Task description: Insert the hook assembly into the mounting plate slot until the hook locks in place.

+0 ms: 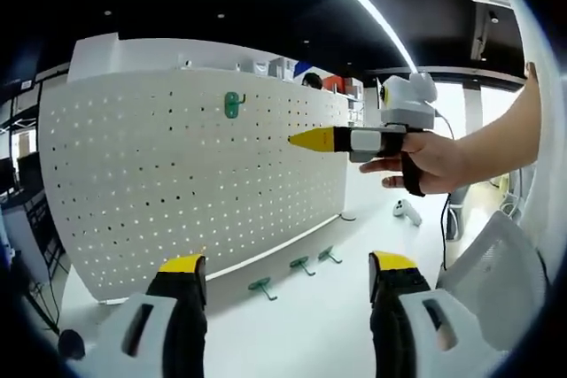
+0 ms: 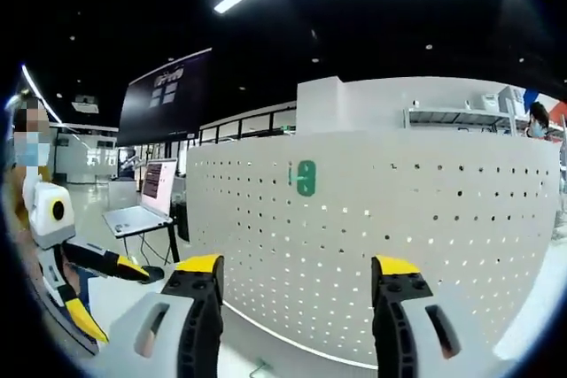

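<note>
— Where do things stand?

— My left tool (image 1: 288, 270) is spread and holds nothing. One green plastic hook (image 1: 233, 104) already hangs high on the white perforated pegboard (image 1: 133, 192); three spare green hooks (image 1: 301, 265) lie on the white table (image 1: 310, 325) at its foot. My right tool (image 2: 297, 276), also spread, carries nothing.

— Next?

— Probably lower a tool onto a spare hook and pinch it.

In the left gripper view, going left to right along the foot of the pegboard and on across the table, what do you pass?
Three loose green hooks in a row, first, second, third → a small white object on the table → a mesh chair back.
</note>
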